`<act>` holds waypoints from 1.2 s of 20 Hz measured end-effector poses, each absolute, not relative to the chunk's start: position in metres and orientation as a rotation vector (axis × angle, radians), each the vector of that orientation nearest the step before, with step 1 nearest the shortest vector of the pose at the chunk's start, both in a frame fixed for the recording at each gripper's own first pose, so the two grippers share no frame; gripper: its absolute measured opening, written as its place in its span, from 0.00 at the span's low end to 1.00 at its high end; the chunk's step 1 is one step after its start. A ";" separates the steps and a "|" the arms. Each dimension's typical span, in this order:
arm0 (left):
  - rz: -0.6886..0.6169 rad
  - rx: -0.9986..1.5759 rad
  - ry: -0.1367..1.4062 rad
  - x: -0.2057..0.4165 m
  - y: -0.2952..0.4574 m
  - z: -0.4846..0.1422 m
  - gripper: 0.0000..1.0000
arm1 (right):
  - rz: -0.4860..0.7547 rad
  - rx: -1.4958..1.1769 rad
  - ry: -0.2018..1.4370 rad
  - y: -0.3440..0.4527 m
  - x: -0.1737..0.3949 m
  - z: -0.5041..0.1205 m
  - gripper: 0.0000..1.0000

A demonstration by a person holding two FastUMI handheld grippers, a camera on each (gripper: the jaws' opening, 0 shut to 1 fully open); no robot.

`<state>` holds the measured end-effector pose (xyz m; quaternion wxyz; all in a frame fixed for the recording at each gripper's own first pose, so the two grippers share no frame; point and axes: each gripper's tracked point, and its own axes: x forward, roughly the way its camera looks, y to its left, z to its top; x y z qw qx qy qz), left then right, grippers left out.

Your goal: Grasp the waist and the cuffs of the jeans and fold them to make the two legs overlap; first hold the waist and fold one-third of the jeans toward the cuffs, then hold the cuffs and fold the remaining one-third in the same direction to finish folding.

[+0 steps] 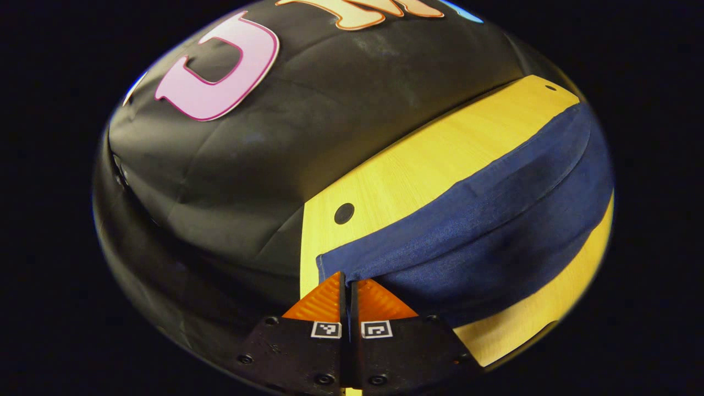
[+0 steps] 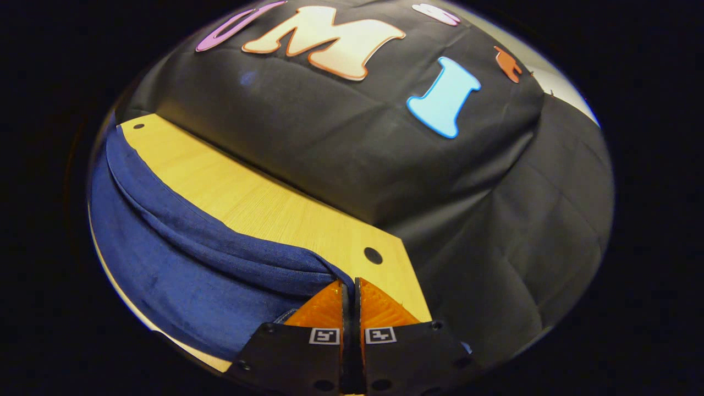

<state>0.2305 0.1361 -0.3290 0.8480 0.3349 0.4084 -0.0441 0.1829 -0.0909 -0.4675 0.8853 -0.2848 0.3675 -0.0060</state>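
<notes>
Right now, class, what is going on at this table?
A person works two handheld grippers on dark blue denim jeans lying along a pale wooden table. The left gripper has its jaws closed on one end of the jeans, and the right gripper is closed on the other end. The legs look already overlapped.

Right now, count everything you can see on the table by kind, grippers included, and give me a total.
Jeans: 1
Grippers: 2, left gripper and right gripper, each pinching an end of the jeans
Wooden table: 1
Total: 4
</notes>
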 end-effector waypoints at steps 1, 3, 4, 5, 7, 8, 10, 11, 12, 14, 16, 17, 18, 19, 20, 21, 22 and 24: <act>-0.097 0.719 0.867 0.237 0.134 -0.339 0.00 | -0.003 -0.586 0.787 -0.089 0.189 -0.483 0.02; -0.085 0.734 0.888 0.242 0.127 -0.354 0.00 | 0.001 -0.578 0.811 -0.088 0.197 -0.506 0.02; -0.073 0.728 0.888 0.244 0.127 -0.360 0.00 | -0.001 -0.574 0.816 -0.086 0.199 -0.509 0.03; -0.059 0.717 0.884 0.248 0.131 -0.360 0.00 | -0.010 -0.568 0.807 -0.088 0.203 -0.508 0.04; -0.041 0.652 0.875 0.250 0.132 -0.355 0.01 | -0.035 -0.494 0.772 -0.087 0.209 -0.493 0.52; -0.049 0.601 0.862 0.245 0.123 -0.352 0.34 | -0.035 -0.438 0.744 -0.086 0.212 -0.480 0.76; -0.023 0.534 0.811 0.248 0.111 -0.336 1.00 | -0.071 -0.363 0.724 -0.095 0.210 -0.454 0.99; -0.019 0.499 0.787 0.244 0.107 -0.334 1.00 | -0.088 -0.327 0.716 -0.100 0.207 -0.444 1.00; -0.019 0.454 0.760 0.242 0.102 -0.328 0.95 | -0.111 -0.286 0.713 -0.106 0.202 -0.435 0.99; -0.034 0.366 0.704 0.242 0.090 -0.312 0.95 | -0.172 -0.223 0.718 -0.127 0.189 -0.422 0.99; -0.064 0.288 0.645 0.245 0.077 -0.297 0.95 | -0.244 -0.168 0.749 -0.155 0.169 -0.424 1.00; -0.077 0.261 0.619 0.245 0.070 -0.289 0.95 | -0.283 -0.134 0.776 -0.168 0.157 -0.429 0.99; -0.089 0.245 0.601 0.248 0.065 -0.284 0.95 | -0.324 -0.097 0.800 -0.180 0.147 -0.434 0.99; -0.103 0.234 0.592 0.251 0.060 -0.279 0.95 | -0.367 -0.058 0.818 -0.194 0.136 -0.441 1.00; -0.119 0.226 0.589 0.252 0.056 -0.275 0.95 | -0.412 -0.040 0.839 -0.208 0.127 -0.449 1.00; -0.130 0.222 0.591 0.250 0.054 -0.271 0.95 | -0.459 -0.037 0.864 -0.223 0.116 -0.457 1.00; -0.140 0.218 0.589 0.250 0.051 -0.266 0.95 | -0.494 -0.028 0.888 -0.234 0.105 -0.463 0.99; -0.157 0.206 0.580 0.250 0.040 -0.257 0.95 | -0.553 0.012 0.935 -0.245 0.094 -0.482 1.00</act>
